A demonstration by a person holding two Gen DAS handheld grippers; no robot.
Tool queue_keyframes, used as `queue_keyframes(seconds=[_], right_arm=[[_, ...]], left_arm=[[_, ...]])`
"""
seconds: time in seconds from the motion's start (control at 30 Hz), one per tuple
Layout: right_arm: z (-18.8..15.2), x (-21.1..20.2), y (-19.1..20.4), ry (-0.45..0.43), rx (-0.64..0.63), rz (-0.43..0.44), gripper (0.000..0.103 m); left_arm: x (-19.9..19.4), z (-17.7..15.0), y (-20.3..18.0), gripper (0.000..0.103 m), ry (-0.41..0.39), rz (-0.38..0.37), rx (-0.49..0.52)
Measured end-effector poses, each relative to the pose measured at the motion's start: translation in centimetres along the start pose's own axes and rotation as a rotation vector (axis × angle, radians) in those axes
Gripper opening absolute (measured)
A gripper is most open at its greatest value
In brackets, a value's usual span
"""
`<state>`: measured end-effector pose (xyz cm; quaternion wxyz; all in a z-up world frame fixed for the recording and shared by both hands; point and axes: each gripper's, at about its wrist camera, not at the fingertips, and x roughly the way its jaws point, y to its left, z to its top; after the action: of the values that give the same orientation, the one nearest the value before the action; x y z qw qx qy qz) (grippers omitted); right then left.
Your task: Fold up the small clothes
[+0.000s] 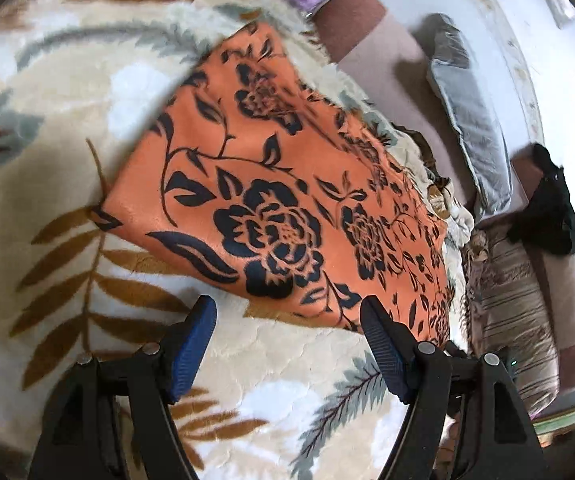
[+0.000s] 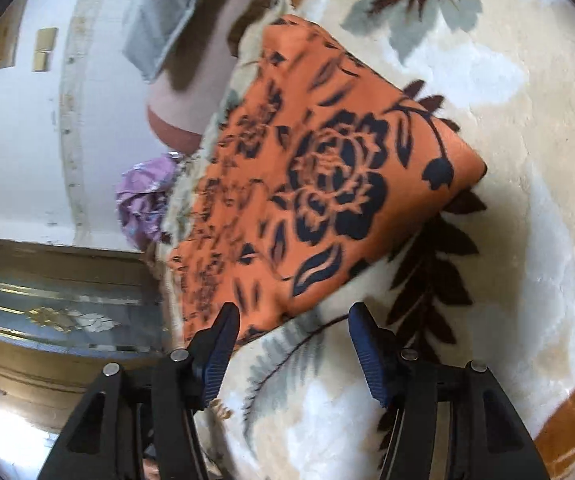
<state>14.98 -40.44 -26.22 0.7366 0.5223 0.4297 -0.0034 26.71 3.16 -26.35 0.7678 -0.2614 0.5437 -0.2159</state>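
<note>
Below your left gripper [image 1: 287, 320], whose blue-padded jaws stand spread apart with nothing between them, lies the orange cloth [image 1: 287, 184], a flat folded piece printed with black flowers and leaves. It rests on the cream blanket [image 1: 59, 128], a plush cover patterned with brown and grey-green fronds. Your left gripper hovers just short of the cloth's near edge; the right-hand finger [image 1: 383, 340] overlaps the cloth's lower corner in the view, though you cannot tell whether it touches the fabric.

From your right wrist view the same orange cloth [image 2: 327, 184] appears as a tilted rectangle on the cream blanket [image 2: 527, 200], with one corner pointing toward the right of the frame. Your right gripper [image 2: 291, 328] is likewise released, jaws wide, holding nothing. Its left-hand finger [image 2: 219, 344] sits over the cloth's near edge in the view, while the other finger is over bare blanket.

Beyond the blanket's far edge, a grey cushion [image 1: 471, 128] leans on a pink sofa [image 1: 375, 52], and a striped cushion [image 1: 511, 320] lies nearer along the same side. A black item [image 1: 547, 208] rests on the sofa. A crumpled purple bag [image 2: 147, 200] sits just beside the blanket's edge
</note>
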Motion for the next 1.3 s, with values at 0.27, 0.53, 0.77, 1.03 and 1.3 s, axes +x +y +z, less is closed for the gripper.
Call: queue_keyframes(seconds=[0.27,0.53,0.77,1.03,1.3], right_arm=[[2.0,1.1,0.2,-0.086,-0.023,-0.008,0.061],[2.7,1.3,0.4,-0.168,-0.035,0.022,0.061],[3.1,1.5,0.5,-0.198,-0.067,-0.005,0.061],[2.7,2.6,2.9,-0.263,-0.231,-0.131,0.023],[-0.8,-1.0,6.1,-0.395,-0.398,-0.177,0.016]], left_arm=[[1.4,1.8,1.6,0.083,-0.043,-0.068,-0.155],[1.1,2.4,1.7,0.060,-0.169,-0.037,-0.147],[2.4,3.0,1.8,0.041,-0.212,0.006,-0.092],[1.9,3.1,1.5,0.023,-0.245,0.004,-0.054],[-1.1,1.8,-0.3,0.014,-0.281,0.021,0.026]])
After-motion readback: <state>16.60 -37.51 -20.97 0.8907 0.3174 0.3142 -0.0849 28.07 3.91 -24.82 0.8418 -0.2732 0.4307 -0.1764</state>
